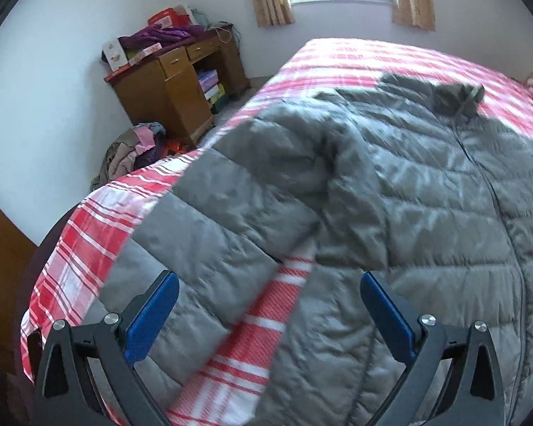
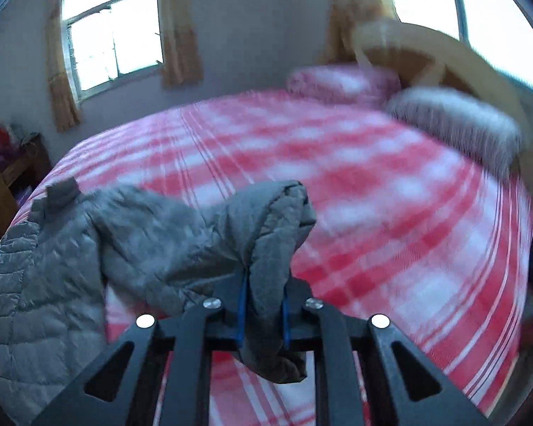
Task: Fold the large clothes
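Observation:
A grey quilted puffer jacket (image 1: 408, 184) lies spread front-up on a bed with a red-and-white plaid cover (image 1: 89, 220). My left gripper (image 1: 270, 284) hovers open above the jacket's near sleeve (image 1: 213, 220), its blue pads (image 1: 152, 316) wide apart with nothing between them. In the right wrist view my right gripper (image 2: 264, 309) is shut on the other sleeve (image 2: 270, 234), which bunches up between the blue pads and hangs over them, lifted off the plaid cover (image 2: 373, 213). The jacket's body (image 2: 28, 284) lies at the left.
A wooden desk (image 1: 174, 85) piled with boxes and clothes stands by the wall, with a heap of clothes (image 1: 131, 152) on the floor beside it. Pillows (image 2: 455, 120) and a wooden headboard (image 2: 444, 56) are at the bed's far end. Curtained windows (image 2: 113, 39) are behind.

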Demonstrator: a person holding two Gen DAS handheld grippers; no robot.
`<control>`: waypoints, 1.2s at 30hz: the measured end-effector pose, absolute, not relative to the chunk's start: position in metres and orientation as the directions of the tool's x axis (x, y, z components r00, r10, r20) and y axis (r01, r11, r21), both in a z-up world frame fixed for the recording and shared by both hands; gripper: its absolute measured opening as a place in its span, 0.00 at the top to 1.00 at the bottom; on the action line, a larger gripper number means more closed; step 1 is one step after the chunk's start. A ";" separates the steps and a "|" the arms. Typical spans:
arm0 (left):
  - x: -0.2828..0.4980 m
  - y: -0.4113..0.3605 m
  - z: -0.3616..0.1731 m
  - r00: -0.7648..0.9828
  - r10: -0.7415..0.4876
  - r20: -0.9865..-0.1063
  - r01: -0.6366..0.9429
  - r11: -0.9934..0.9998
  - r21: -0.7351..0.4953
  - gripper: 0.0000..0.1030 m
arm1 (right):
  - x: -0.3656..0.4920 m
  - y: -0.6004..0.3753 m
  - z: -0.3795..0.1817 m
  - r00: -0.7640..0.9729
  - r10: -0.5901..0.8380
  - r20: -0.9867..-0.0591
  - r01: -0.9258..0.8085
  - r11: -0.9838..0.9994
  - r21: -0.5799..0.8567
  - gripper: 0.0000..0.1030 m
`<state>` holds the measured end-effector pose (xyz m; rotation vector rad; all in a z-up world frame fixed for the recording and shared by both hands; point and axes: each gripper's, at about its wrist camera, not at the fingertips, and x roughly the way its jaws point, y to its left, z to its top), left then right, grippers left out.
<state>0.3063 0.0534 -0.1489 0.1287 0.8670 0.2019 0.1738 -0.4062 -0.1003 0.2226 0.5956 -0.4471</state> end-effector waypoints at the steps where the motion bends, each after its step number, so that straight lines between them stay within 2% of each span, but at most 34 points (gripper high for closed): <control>1: 0.309 0.058 -0.145 0.634 0.230 -0.738 -0.134 0.973 0.188 0.01 | 0.182 -0.394 -0.083 0.757 -0.339 -0.558 0.442 0.896 0.055 0.84; 6: 0.320 0.072 -0.135 0.649 0.235 -0.724 -0.159 0.972 0.173 0.01 | 0.217 -0.325 -0.036 0.828 -0.289 -0.480 0.312 0.949 -0.033 0.84; 12: 0.328 0.083 -0.130 0.664 0.193 -0.722 -0.155 0.981 0.119 0.01 | 0.256 -0.229 -0.024 0.878 -0.190 -0.439 0.142 0.980 -0.140 0.84; 20: 0.327 0.097 -0.140 0.656 0.166 -0.736 -0.144 0.985 0.094 0.01 | 0.316 -0.113 -0.087 0.857 -0.054 -0.513 -0.062 0.977 -0.206 0.84; 24: 0.327 0.102 -0.144 0.642 0.181 -0.745 -0.149 0.983 0.111 0.01 | 0.343 -0.077 -0.128 0.811 0.008 -0.584 -0.129 0.977 -0.167 0.83; 26: 0.327 0.103 -0.143 0.637 0.196 -0.746 -0.151 0.980 0.129 0.01 | 0.352 -0.067 -0.148 0.781 0.043 -0.623 -0.155 0.980 -0.128 0.75; 27: 0.327 0.104 -0.141 0.636 0.199 -0.745 -0.151 0.980 0.133 0.01 | 0.354 -0.064 -0.157 0.761 0.076 -0.644 -0.179 0.979 -0.097 0.62; 28: 0.327 0.104 -0.137 0.639 0.203 -0.742 -0.156 0.979 0.134 0.01 | 0.351 -0.063 -0.157 0.749 0.098 -0.655 -0.196 0.978 -0.077 0.43; 30: 0.327 0.102 -0.129 0.644 0.199 -0.738 -0.165 0.979 0.120 0.01 | 0.336 -0.062 -0.158 0.732 0.150 -0.664 -0.239 0.970 -0.045 0.27; 33: 0.330 0.090 -0.116 0.661 0.163 -0.733 -0.160 0.984 0.074 0.01 | 0.304 -0.072 -0.150 0.739 0.187 -0.647 -0.282 0.958 -0.046 0.27; 36: 0.336 0.049 -0.103 0.680 0.086 -0.728 -0.083 0.996 0.040 0.01 | 0.283 -0.106 -0.143 0.758 0.194 -0.622 -0.257 0.966 -0.012 0.27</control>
